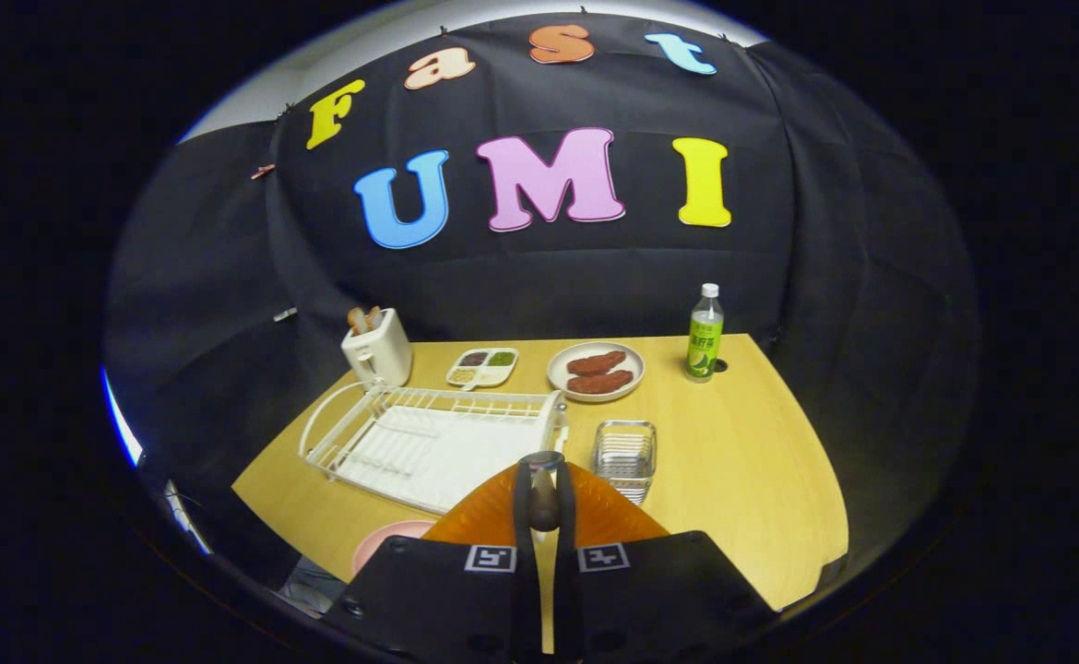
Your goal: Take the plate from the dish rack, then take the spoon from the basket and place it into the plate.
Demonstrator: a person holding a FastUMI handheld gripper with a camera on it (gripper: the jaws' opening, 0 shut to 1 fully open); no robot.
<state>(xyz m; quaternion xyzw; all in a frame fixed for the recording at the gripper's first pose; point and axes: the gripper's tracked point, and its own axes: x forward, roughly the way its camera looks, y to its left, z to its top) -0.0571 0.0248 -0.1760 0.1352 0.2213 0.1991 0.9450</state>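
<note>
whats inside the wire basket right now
The basket by the dish rack looks empty through its mesh; its near bottom corner is hidden behind the claw. The spoon is between the claw's fingers, raised in front of the basket.

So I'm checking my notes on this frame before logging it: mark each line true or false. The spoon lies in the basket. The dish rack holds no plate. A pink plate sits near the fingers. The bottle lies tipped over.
The spoon lies in the basket: false, the hand-held gripper is shut on it.
The dish rack holds no plate: true.
A pink plate sits near the fingers: true, beside them.
The bottle lies tipped over: false, it stands upright.
</note>
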